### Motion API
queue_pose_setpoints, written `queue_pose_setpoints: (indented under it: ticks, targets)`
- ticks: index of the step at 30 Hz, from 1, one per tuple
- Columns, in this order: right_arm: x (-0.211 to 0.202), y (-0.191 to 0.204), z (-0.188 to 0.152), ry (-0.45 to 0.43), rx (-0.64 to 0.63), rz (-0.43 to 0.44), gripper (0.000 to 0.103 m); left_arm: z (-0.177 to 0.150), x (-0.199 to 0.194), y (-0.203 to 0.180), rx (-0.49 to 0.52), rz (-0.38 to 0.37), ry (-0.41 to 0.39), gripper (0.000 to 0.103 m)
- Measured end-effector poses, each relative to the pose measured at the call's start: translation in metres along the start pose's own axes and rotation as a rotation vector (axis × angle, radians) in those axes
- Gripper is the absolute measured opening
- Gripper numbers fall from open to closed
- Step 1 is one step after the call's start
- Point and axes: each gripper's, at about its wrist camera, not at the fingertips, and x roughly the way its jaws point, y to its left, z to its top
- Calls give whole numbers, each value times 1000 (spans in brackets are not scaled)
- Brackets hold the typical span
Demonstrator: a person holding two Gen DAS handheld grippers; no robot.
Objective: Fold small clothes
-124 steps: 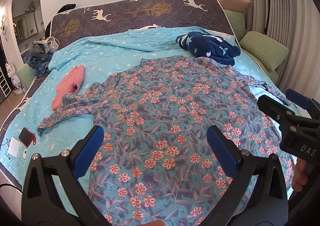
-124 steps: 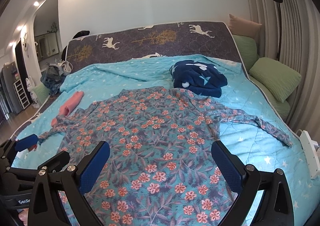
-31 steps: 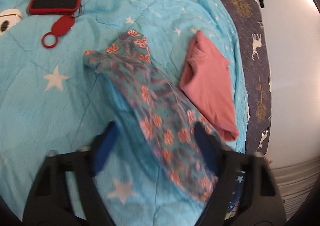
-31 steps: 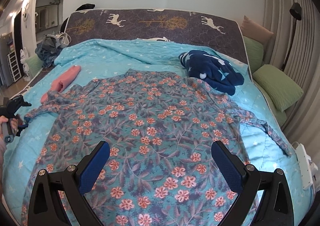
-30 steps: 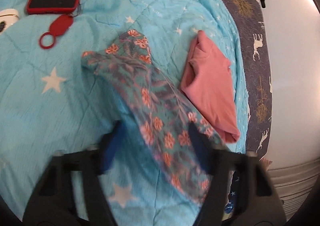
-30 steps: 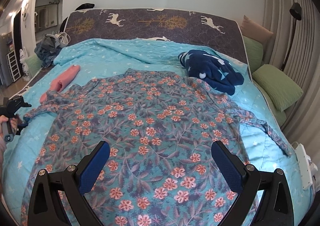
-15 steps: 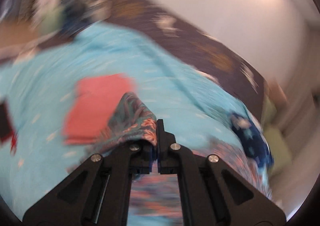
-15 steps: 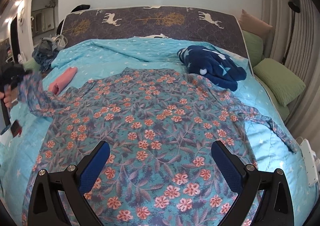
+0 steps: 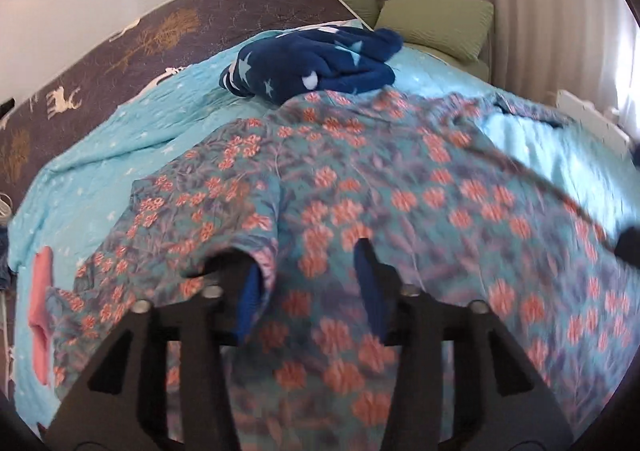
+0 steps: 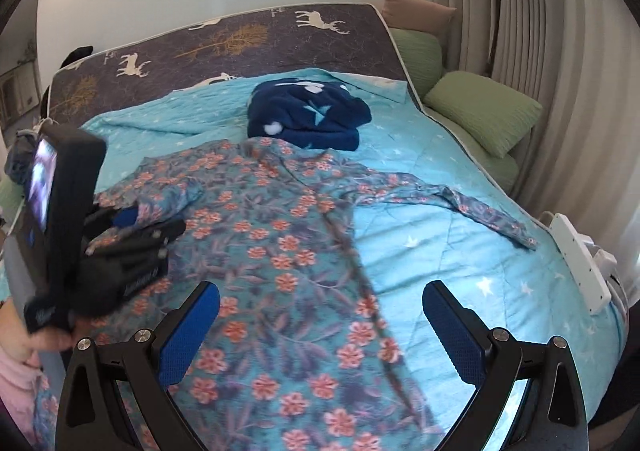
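The floral shirt (image 10: pixel 280 251) lies spread mid-frame on the bed (image 10: pixel 460 251). Its left sleeve (image 9: pixel 208 211) is folded onto the body; the left claw (image 9: pixel 308 291) has just been opening, cloth draped over one finger. The right sleeve (image 10: pixel 460 203), at right, is still out. The right claw (image 10: pixel 320 331) gapes empty.

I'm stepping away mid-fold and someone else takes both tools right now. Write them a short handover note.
Left tool: its jaws have just been opening, the floral shirt's left sleeve draped over one finger, no longer pinched.
Right tool: open, empty, above the shirt's lower right part.
Shirt lies flat on the blue star quilt, collar by the navy blanket.
Done: left sleeve folded in over the body.
Left: right sleeve, still stretched out on the quilt, then the body folds.
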Motion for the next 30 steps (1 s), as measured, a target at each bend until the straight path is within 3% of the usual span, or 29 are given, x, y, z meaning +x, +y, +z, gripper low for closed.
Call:
queue_pose_setpoints:
  ticks: [2, 7, 12, 15, 19, 23, 25, 26, 28, 29, 30]
  targets:
    - [4, -2, 3, 6, -8, 15, 103, -8, -14, 9, -30, 10, -6, 57]
    - [19, 13, 16, 30, -43, 166, 103, -39, -54, 80, -275, 128, -22, 71]
    - [40, 55, 32, 68, -92, 301, 100, -83, -63, 127, -376, 306, 67, 71]
    - [48, 95, 40, 40, -185, 327, 99, -96, -61, 142, -421, 345, 92, 71]
    - [68, 153, 44, 37, -343, 307, 99, -102, -53, 148, -431, 361, 123, 71]
    - [110, 202, 38, 57, -489, 142, 97, -108, -43, 160, -453, 398, 188, 71]
    - [120, 193, 40, 22, -445, 16, 88, -113, -40, 167, -469, 431, 212, 71]
    - [123, 174, 43, 25, -347, -20, 86, -115, -40, 169, -475, 436, 213, 71]
    - [126, 127, 46, 83, -151, 12, 80, -119, -41, 174, -491, 429, 212, 71]
    - [128, 108, 45, 115, -85, 27, 58, -121, -41, 176, -499, 427, 213, 71]
    - [131, 81, 41, 179, 11, 44, 44, -120, -42, 176, -502, 420, 209, 71]
